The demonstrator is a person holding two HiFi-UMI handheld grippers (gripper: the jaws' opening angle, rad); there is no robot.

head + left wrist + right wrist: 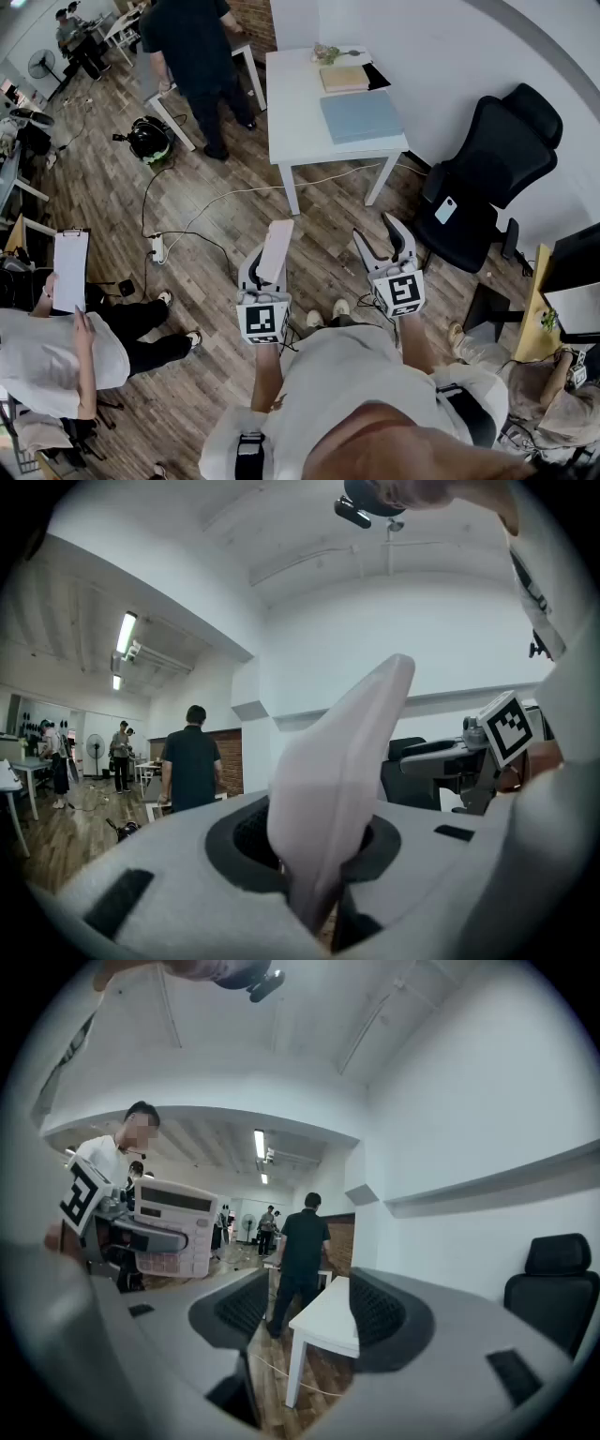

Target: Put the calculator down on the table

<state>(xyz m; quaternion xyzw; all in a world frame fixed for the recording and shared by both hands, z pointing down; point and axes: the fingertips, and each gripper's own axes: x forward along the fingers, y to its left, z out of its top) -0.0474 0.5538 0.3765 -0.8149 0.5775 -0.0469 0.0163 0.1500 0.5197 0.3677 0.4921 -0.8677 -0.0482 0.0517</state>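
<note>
We hold the calculator (276, 248) in our left gripper (265, 270), fingers (234, 844) clenched on its lower end. It stands out over the wooden floor (112, 187), well short of the white bench (298, 103). It looks like a light, stiff slab of smooth, pale plastic, likely slippery, so gripping across the flat faces suits it. Our right gripper (380, 234) is empty, fingers spread.

An open-plan office: white table (298, 105), black swivel chair (495, 161), strip lights (125, 635), wood floor (111, 180).
</note>
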